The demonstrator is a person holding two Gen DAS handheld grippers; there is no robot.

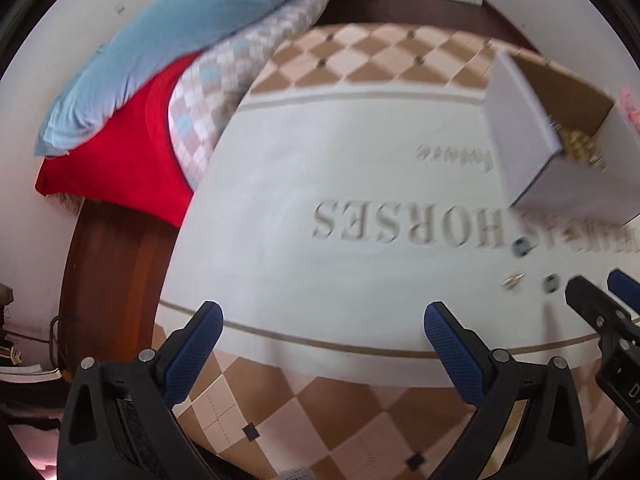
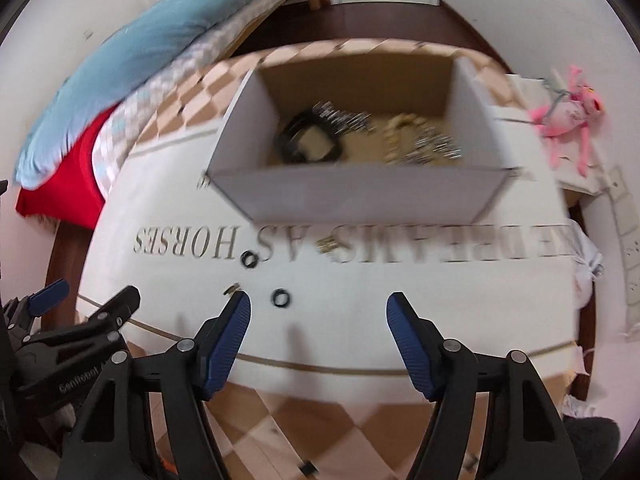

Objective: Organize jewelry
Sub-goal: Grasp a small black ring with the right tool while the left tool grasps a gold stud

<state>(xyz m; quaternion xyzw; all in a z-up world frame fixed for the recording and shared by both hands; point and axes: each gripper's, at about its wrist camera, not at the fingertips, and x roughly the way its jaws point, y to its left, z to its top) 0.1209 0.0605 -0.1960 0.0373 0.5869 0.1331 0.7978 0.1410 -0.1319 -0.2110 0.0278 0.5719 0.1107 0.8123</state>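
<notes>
A: Looking along the right tongs (image 2: 318, 312), the open white cardboard box with a brown inside (image 2: 360, 194) shows its whole contents: a black rounded frame-like piece (image 2: 310, 142), a silvery chain (image 2: 344, 116) and a heap of pale gold and silver jewelry (image 2: 420, 144). The left view cuts that box (image 1: 520, 128) off at the edge and gives only a gold glint at its corner.

B: And the loose pieces on the white mat printed with grey letters (image 2: 400, 300)?

A: Four in the right view: two small black rings (image 2: 249, 259) (image 2: 281, 298), one small gold piece (image 2: 231, 289) touching the left fingertip in the picture, and one gold cluster (image 2: 329, 245) on the lettering near the box front. The left view blurs them to dark and gold specks.

B: The tongs?

A: Both pairs stand wide apart with nothing between them, the left tongs (image 1: 322, 320) above bare mat. Each view catches the other tool at its edge.

B: Anything unclear?

A: Motion blur smears the jewelry, so what each piece is stays uncertain. A pink plush toy (image 2: 568, 110) appears only in the right view.
</notes>
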